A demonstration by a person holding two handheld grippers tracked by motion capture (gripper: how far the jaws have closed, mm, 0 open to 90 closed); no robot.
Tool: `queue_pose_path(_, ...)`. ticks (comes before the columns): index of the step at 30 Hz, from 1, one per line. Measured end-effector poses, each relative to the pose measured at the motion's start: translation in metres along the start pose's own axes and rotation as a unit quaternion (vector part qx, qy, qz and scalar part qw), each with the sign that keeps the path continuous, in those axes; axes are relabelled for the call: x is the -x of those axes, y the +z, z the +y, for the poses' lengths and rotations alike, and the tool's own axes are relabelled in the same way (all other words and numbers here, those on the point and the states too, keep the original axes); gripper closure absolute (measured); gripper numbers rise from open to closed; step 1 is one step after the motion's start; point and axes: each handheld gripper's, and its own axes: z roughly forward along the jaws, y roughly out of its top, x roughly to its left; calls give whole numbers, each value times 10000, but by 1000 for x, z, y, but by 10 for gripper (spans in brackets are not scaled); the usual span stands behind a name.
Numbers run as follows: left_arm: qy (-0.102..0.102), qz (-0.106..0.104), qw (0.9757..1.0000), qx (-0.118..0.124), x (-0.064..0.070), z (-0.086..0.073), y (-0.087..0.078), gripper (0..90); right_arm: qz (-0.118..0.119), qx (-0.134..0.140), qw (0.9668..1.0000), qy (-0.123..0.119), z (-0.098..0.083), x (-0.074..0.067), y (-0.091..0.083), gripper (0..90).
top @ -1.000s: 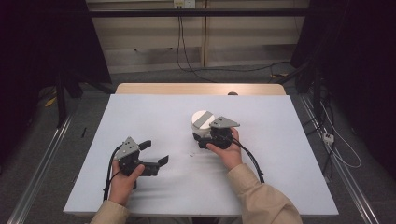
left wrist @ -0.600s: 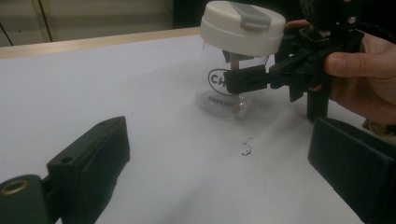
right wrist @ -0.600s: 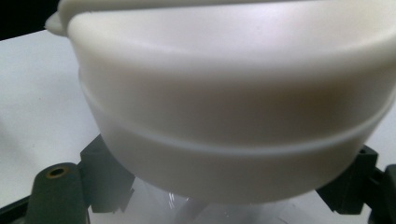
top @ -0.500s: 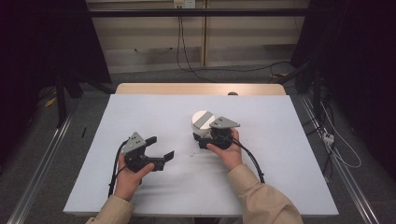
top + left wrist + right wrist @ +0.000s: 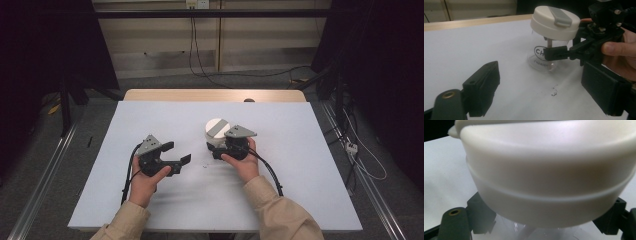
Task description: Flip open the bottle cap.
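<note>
Jar: clear, white lid, stands mid-table, contents unclear | right gripper: clamps jar body below lid | left gripper: jaws apart, just closing slightly, nothing between, left of jar

The high view looks forward and down from above the person's side, taking in the whole table from a distance. The left gripper view looks low along its own jaws across the table toward the jar, a little beyond them. The right gripper view sits very close, the same jar's lid looming just above its jaws.
</note>
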Motion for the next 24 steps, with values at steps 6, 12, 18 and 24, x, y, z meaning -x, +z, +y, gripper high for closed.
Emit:
queue_pose_path(6, -34, -84, 9999, -68, 5, 8, 9, 344, -1, -8, 10000, 26, 0, 0, 0, 183)
queue_pose_path(12, -72, -240, 9992, -299, 8, 15, 19, 578, 12, -1, 10000, -5, 0, 0, 0, 183)
queue_pose_path(18, -38, -397, 9982, -447, 10, 22, 28, 757, 24, -5, 10000, -21, 0, 1, 0, 183)
queue_pose_path(24, -69, -484, 9971, -590, 11, 27, 35, 881, 27, -8, 10000, -25, 0, 1, 0, 183)
